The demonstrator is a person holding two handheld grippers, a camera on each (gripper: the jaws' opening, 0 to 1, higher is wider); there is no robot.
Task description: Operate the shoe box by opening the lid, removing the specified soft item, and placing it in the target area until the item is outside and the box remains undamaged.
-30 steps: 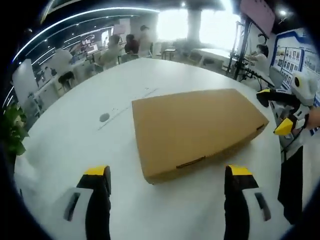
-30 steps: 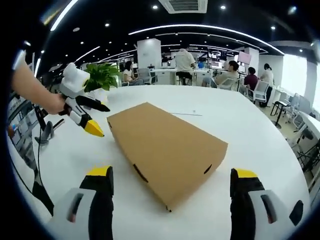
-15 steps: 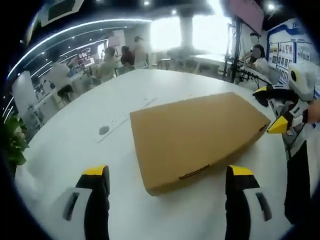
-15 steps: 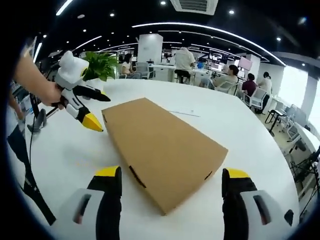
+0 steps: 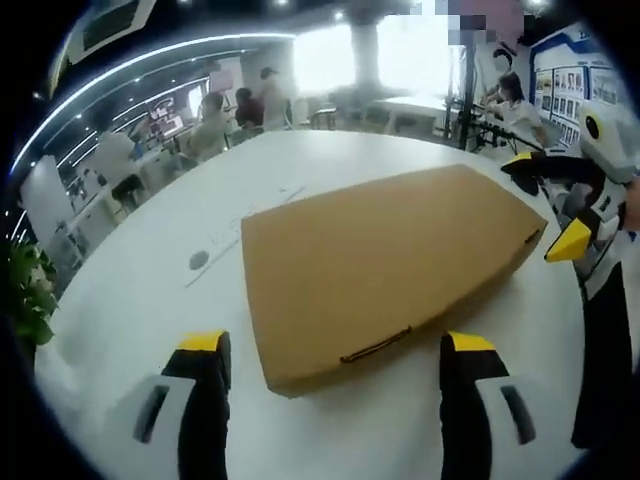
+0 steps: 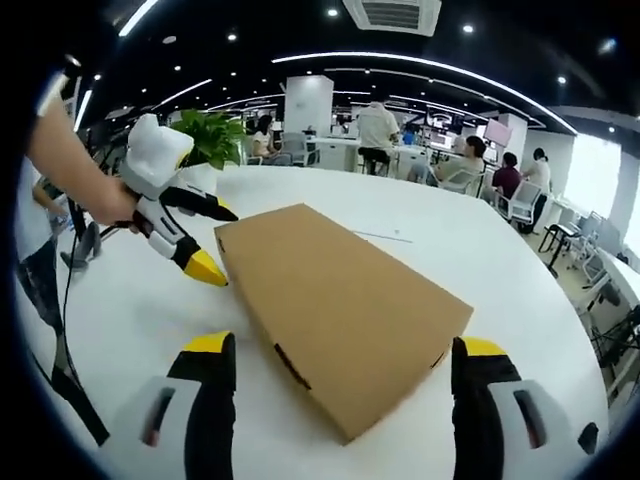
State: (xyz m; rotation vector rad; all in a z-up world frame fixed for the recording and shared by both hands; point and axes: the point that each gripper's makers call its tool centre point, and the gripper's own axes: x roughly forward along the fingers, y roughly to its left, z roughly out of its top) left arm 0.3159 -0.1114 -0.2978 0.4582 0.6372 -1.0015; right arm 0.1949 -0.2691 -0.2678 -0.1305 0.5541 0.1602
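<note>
- Shoe box point(image 5: 385, 265) lies flat on the white table point(image 5: 180, 300), lid down and closed; no gap shows along any edge in either view. Small slots visible in the side walls; cardboard looks clean, no creases or tears.
- Soft item: nothing of it can be seen; presumably inside the closed box. Target area: no marking I can identify on the table.
- Left gripper point(image 5: 333, 350): fingers point(image 5: 203, 352) spread apart, holding nothing, poised just short of the box's near long edge with the slot. In the right gripper view it sits beside the box's far corner, near but apparently not touching point(image 6: 190, 250).
- Right gripper point(image 6: 340, 355): fingers point(image 6: 478, 358) spread apart, empty, straddling the near corner of the box without contact. In the left gripper view its yellow tips hang next to the box's far right corner point(image 5: 570, 215).
- Progress, judged: nothing completed. Lid opening, item removal and placement all remain.
- Background: potted plant point(image 6: 212, 137), people seated at desks well apart from the work.
</note>
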